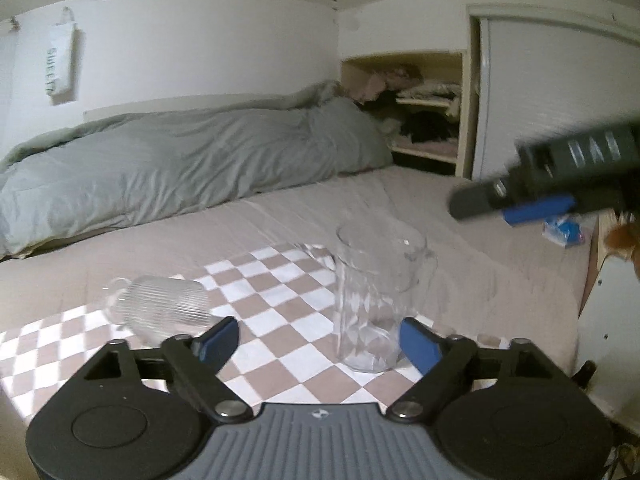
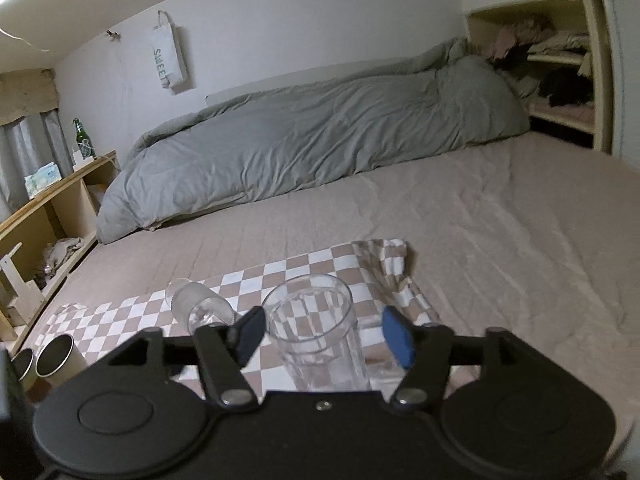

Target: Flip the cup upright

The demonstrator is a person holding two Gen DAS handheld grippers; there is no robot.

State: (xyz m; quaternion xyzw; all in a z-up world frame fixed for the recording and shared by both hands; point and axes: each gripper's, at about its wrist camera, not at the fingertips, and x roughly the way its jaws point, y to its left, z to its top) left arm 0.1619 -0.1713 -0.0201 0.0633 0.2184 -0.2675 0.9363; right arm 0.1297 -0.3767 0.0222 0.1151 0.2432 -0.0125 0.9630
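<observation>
A clear glass mug with a handle [image 1: 374, 300] stands upright on the checkered cloth [image 1: 272, 312]; it also shows in the right wrist view [image 2: 320, 332]. A ribbed clear glass cup [image 1: 160, 308] lies on its side to the left, also in the right wrist view [image 2: 196, 304]. My left gripper [image 1: 320, 344] is open, low over the cloth, with the mug just ahead between its blue pads. My right gripper [image 2: 324, 336] is open with its pads on either side of the mug, not touching it. It appears blurred at the upper right of the left wrist view [image 1: 520, 200].
The cloth lies on a beige bed [image 2: 480, 216] with a grey duvet [image 2: 300, 152] along the wall. Two metal tins [image 2: 52, 356] stand at the cloth's left end. A wooden shelf [image 2: 60, 196] stands left, a closet [image 2: 560, 72] right. A blue packet [image 1: 564, 232] lies at the right.
</observation>
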